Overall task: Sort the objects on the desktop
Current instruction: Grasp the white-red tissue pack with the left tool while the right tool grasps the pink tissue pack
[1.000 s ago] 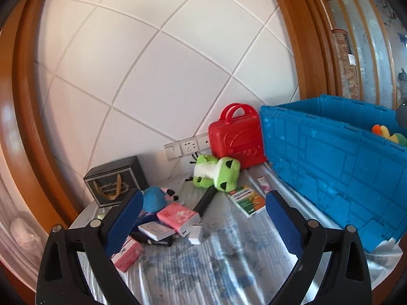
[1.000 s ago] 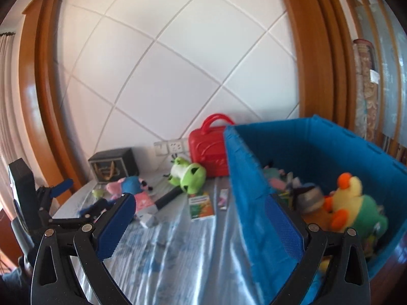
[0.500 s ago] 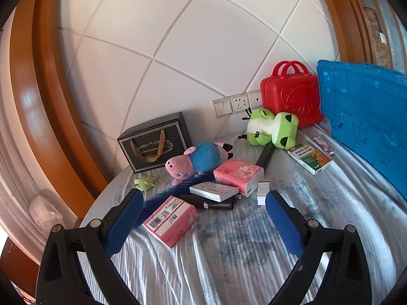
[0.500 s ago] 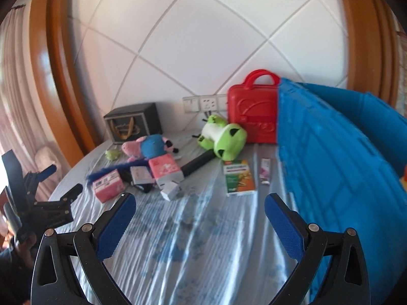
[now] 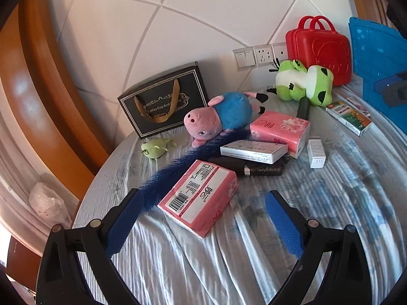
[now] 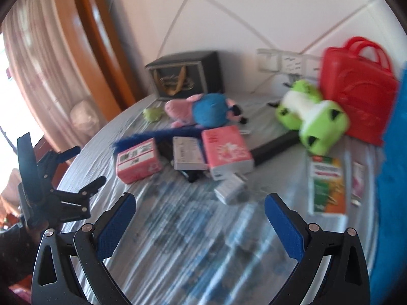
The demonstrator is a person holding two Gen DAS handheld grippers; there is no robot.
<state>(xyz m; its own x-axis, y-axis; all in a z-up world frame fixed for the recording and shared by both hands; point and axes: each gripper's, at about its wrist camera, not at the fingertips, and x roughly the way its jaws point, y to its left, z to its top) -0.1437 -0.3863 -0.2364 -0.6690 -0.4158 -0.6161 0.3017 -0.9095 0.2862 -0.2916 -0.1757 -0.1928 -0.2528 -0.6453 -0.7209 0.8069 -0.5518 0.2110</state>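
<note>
My left gripper [image 5: 201,198] is open, low over the table, its fingers either side of the near pink tissue pack [image 5: 198,198] without touching it. Behind that pack lie a fuzzy blue stick [image 5: 183,162], a flat white box [image 5: 253,151], a black pouch [image 5: 257,169], a second pink tissue pack [image 5: 279,129] and a small white box [image 5: 316,153]. A pig plush [image 5: 218,117] and a green frog plush [image 5: 302,82] lie farther back. My right gripper [image 6: 201,199] is open and empty over bare cloth, short of the small white box [image 6: 229,190]. The right wrist view is blurred.
A blue crate [image 5: 376,50] stands at the right, with a red case [image 5: 318,50] beside it against the wall. A black gift bag [image 5: 165,101] and a small green toy [image 5: 154,148] sit at the left. A green and orange box [image 6: 326,185] lies near the crate. The table's round edge [image 5: 84,203] curves along the left.
Both views have swung left, away from the blue crate and onto the cluster of objects. My left gripper has moved in close to the near pink tissue pack. Both grippers stayed open.
</note>
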